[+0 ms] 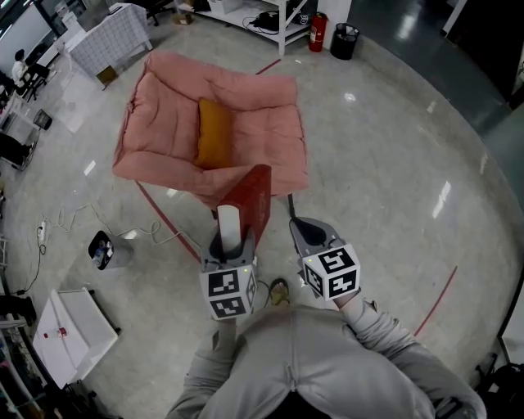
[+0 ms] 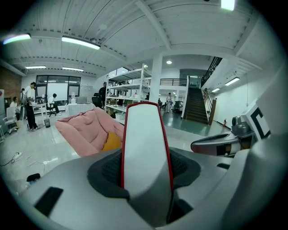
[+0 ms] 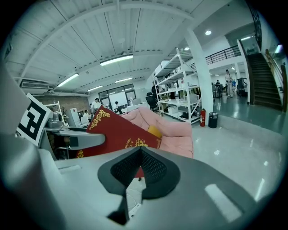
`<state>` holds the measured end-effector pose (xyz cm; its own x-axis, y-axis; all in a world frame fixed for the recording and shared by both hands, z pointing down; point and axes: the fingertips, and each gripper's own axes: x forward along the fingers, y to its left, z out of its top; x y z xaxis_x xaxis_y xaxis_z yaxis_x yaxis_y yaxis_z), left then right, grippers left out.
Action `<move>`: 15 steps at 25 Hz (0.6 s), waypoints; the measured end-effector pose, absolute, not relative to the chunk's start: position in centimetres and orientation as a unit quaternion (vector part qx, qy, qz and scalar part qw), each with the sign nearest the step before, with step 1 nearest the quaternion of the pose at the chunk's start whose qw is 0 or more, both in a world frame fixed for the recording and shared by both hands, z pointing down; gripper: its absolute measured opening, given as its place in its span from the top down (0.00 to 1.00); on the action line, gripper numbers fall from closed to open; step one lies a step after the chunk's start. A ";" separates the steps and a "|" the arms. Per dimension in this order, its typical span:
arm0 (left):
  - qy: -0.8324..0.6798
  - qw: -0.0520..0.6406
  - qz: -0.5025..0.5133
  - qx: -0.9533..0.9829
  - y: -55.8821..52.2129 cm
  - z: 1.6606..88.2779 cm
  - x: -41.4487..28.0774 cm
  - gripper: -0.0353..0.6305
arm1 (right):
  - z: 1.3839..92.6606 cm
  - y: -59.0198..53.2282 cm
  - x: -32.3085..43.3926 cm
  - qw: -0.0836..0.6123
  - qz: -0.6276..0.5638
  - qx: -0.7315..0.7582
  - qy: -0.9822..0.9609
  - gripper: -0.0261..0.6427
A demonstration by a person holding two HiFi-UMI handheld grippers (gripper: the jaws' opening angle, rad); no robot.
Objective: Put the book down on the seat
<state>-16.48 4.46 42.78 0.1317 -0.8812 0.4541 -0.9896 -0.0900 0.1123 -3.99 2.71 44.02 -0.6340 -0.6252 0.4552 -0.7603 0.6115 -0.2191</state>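
Note:
A red book (image 1: 252, 199) with gold print and white page edges stands upright in my left gripper (image 1: 232, 237), whose jaws are shut on its lower part. In the left gripper view the book's page edge (image 2: 145, 148) fills the middle, clamped between the dark pads. Just beyond it lies the pink cushioned seat (image 1: 246, 102) with an orange pillow (image 1: 214, 131) on it. My right gripper (image 1: 301, 225) hangs beside the book on its right, shut and empty. The right gripper view shows the book's cover (image 3: 117, 132) at the left and the seat (image 3: 177, 132) behind it.
Grey polished floor with red tape lines surrounds the seat. A cable and a small black device (image 1: 101, 250) lie at the left, with a white box (image 1: 78, 323) nearer. A fire extinguisher (image 1: 318, 33), a black bin (image 1: 345, 41) and a white shelf (image 1: 278, 20) stand behind the seat.

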 end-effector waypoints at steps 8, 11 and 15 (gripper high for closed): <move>-0.635 0.207 0.140 0.731 0.8 43.5 -17.6 0.59 | 44.9 -0.6 -5.7 0.178 0.206 0.395 -0.877 0.96; -0.634 0.210 0.137 0.731 0.0 43.7 -17.9 0.59 | 45.1 -1.0 -5.6 0.183 0.210 0.400 -0.874 0.96; -0.636 0.216 0.138 0.728 -1.0 44.1 -18.3 0.59 | 45.6 -1.4 -5.0 0.191 0.216 0.403 -0.868 0.96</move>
<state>-18.29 -1.00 44.06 0.1524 -0.8667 0.4750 -0.9855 -0.0971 0.1391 -5.05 -1.39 45.58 -0.6018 -0.6182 0.5056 -0.7832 0.5809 -0.2219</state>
